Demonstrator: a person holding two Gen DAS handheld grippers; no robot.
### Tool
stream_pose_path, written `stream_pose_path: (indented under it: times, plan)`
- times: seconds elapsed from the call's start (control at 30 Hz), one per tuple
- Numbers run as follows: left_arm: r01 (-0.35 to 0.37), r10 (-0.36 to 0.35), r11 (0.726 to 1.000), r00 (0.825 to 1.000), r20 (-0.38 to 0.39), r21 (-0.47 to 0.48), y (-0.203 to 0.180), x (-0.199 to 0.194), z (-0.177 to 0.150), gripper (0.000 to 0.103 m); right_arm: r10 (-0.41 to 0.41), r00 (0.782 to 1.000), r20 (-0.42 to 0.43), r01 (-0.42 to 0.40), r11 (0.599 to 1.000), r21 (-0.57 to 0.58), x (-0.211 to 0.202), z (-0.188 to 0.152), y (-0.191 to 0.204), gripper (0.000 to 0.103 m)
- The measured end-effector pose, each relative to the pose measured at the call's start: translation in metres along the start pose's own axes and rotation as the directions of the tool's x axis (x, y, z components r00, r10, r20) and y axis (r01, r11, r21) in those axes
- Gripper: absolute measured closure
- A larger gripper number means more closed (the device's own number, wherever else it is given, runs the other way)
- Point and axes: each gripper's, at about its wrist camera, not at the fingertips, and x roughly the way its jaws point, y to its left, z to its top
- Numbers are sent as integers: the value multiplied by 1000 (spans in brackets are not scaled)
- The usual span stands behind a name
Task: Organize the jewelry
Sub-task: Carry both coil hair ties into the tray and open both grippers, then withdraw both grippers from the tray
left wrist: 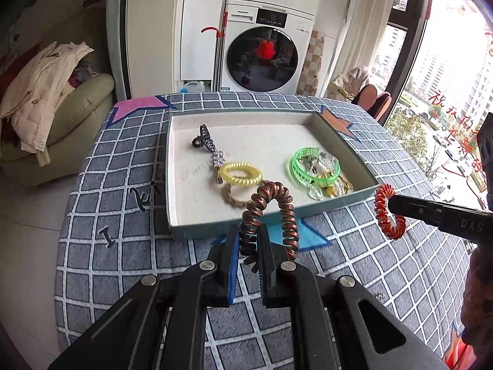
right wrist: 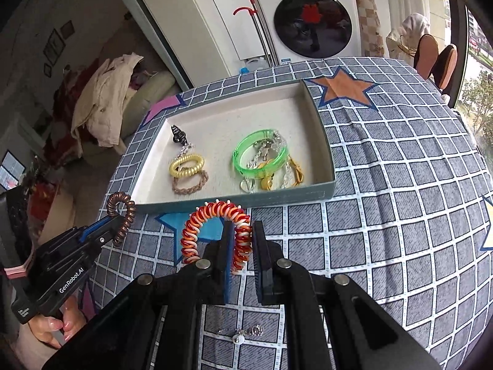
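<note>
Nearest the left wrist camera, the left gripper (left wrist: 249,237) pinched a brown coil hair tie (left wrist: 268,212), whose loop arched up in front of the near wall of the open tray (left wrist: 197,229). Inside the tray lay a black claw clip (left wrist: 203,141), a yellow coil tie (left wrist: 240,172), a braided band (left wrist: 235,195) and a green bangle (left wrist: 314,166) over a tangle of small pieces. At right, the right gripper (left wrist: 393,205) clamped a red-orange coil tie (left wrist: 385,212) above the checked tabletop (left wrist: 123,222).

Close to the right wrist camera, the right gripper (right wrist: 240,240) squeezed the red-orange coil tie (right wrist: 215,225) just short of the tray (right wrist: 234,203). A small chain (right wrist: 240,333) rested on the tabletop (right wrist: 385,215) beneath it. At left, a hand (right wrist: 58,323) carried the left gripper (right wrist: 118,220), pressed on the brown coil hair tie (right wrist: 123,215).
</note>
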Motion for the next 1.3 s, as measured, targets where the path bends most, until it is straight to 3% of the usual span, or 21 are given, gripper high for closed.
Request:
stream_pose_path:
  times: [0.43,0.87,1.2,1.3]
  plan:
    - [-75,76,997,997,-7,30,5,46,37,72,-38,999,6,38,999,-13,41,49,4,91]
    - [-150,153,987,987,-54,54,6,96,43,72,-134,991,-27,133,990,-39,94,58,-9,91]
    - [-239,242,964,970,-10,116,-4,98,39,72,-127,992,-19,126,990,-62,97,59,-6,88]
    - [-248,250,962,968,-5,111,-5,94,36,72,-113,994,-8,112,992,-59,93,57,-5,71]
